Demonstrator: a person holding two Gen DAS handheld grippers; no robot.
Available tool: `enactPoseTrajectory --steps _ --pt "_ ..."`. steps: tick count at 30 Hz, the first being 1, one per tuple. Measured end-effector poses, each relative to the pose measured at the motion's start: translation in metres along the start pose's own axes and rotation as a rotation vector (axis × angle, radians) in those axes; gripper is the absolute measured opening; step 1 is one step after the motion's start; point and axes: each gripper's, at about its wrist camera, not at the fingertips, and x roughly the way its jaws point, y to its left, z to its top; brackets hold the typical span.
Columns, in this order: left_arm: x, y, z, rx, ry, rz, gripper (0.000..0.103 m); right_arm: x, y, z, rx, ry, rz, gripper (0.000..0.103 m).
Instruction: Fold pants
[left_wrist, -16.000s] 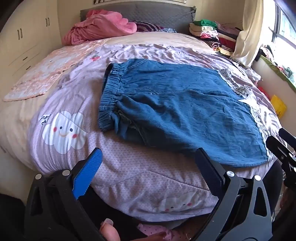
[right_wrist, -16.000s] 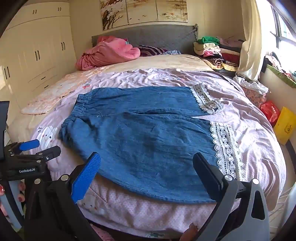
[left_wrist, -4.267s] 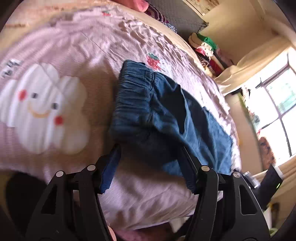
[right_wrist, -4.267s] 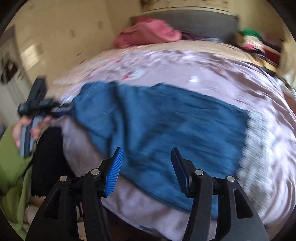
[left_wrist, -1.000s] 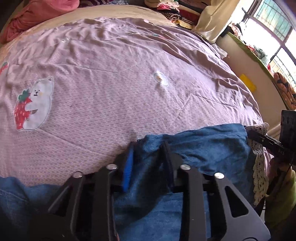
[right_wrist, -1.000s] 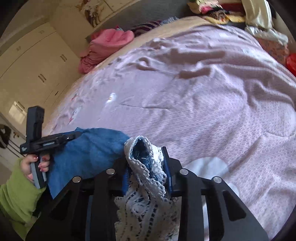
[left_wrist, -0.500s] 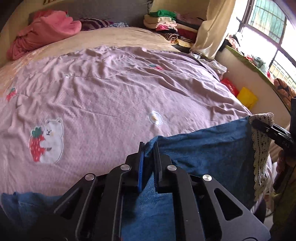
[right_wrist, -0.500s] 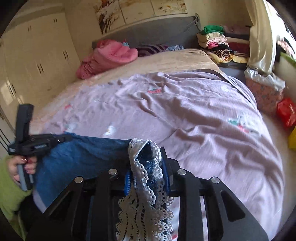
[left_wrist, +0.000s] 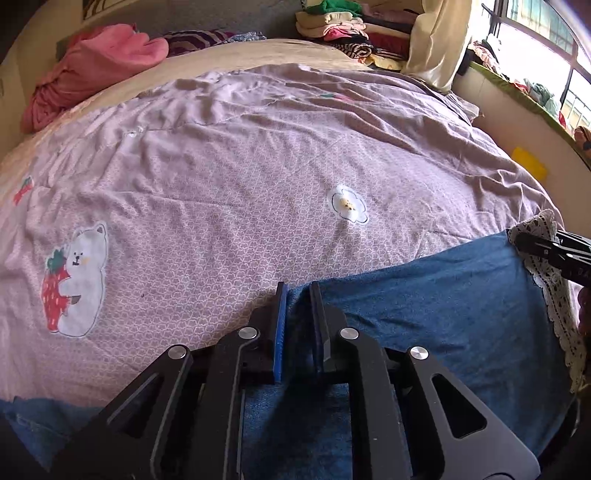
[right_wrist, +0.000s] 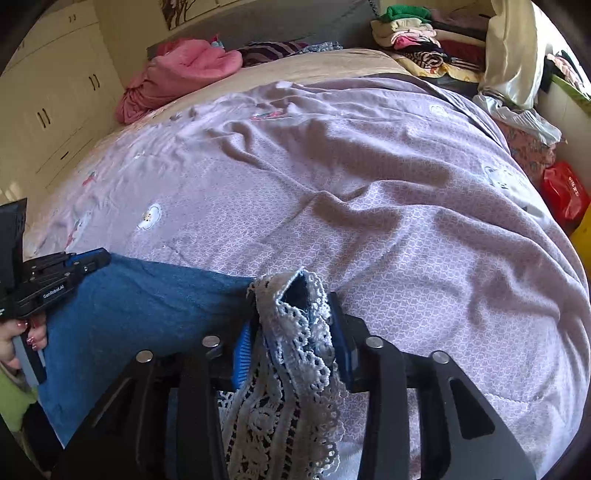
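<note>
Pants (left_wrist: 424, 317) hang stretched between both tools at the near edge of the bed (left_wrist: 236, 177). Left gripper (left_wrist: 297, 325) is clamped on a denim edge; right gripper (right_wrist: 291, 332) is clamped on the lace hem (right_wrist: 291, 369). Judged part-folded: the pants are lifted, not yet laid down; final folds remain.

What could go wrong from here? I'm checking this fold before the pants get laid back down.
The right tongs pinch mostly bunched lace hem; the lace might slip out or snag. The left tongs grip only a thin denim edge of the pants, so it may pull free. The purple bedspread is wrinkled, so the fold could land uneven.
</note>
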Motion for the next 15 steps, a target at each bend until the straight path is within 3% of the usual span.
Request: enactPoseTrajectory --steps 6,15 --pt "-0.022 -0.004 0.002 -0.016 -0.017 -0.008 0.017 -0.037 0.005 -0.002 -0.007 -0.071 -0.061 0.062" --pt "-0.071 -0.025 -0.004 0.006 -0.084 -0.033 0.035 -0.085 0.022 -0.021 0.01 -0.131 -0.035 0.076"
